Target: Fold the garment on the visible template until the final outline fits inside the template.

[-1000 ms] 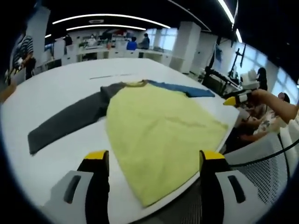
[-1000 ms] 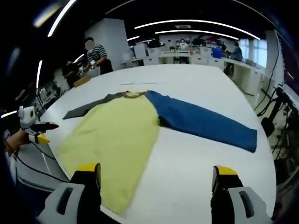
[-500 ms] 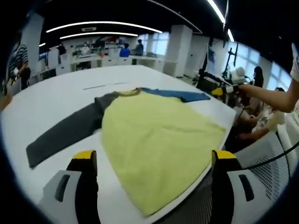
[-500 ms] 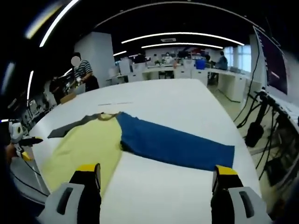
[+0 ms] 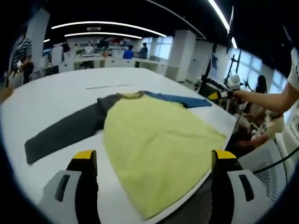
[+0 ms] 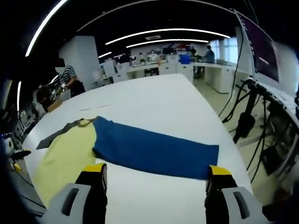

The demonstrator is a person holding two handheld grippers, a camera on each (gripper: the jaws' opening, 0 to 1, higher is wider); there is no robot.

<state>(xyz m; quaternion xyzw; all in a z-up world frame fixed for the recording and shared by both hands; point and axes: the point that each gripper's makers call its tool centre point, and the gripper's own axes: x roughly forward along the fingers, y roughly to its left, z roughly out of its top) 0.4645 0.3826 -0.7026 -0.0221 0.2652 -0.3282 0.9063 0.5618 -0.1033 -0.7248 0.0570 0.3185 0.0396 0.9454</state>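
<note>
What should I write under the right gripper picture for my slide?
Open right gripper faces a shirt spread flat on a white table, blue sleeve stretched out.

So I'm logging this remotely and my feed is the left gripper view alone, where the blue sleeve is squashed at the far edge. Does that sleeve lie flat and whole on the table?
Observer: Yes. In the right gripper view the blue sleeve lies flat and straight on the white table, its cuff end well short of the table edge.
Operator: Is the right gripper holding it?
Observer: No. The right gripper is open, its jaws apart just before the sleeve's near edge.
Operator: Anything else near that cuff?
Observer: Past the table edge stands a dark stand with cables.
</note>
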